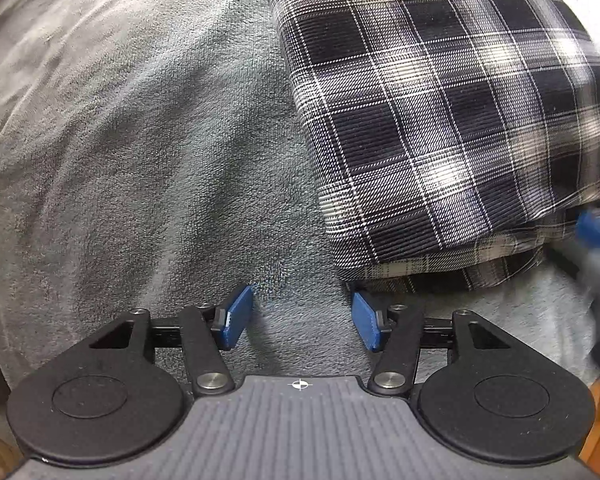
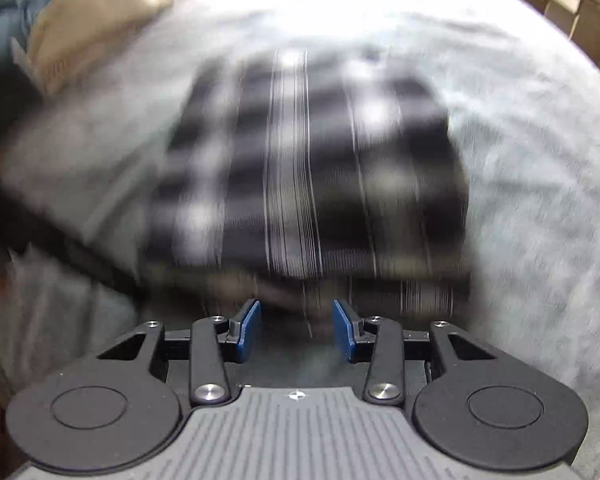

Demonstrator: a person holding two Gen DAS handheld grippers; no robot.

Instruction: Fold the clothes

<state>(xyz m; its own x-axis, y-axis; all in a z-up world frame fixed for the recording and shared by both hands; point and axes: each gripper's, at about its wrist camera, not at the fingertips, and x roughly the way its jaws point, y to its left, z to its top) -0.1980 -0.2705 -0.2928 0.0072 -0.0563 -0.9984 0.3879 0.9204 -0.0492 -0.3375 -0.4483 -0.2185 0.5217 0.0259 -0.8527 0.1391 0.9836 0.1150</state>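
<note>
Lying folded on the grey blanket: the plaid shirt. Left gripper released, fingers spread over bare blanket just beside the shirt's near corner. Right gripper released too, fingers parted at the shirt's near edge, nothing clamped; view blurred.

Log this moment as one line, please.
plaid shirt: folded on grey blanket | left hand-held gripper: open, empty | right hand-held gripper: open, empty
</note>
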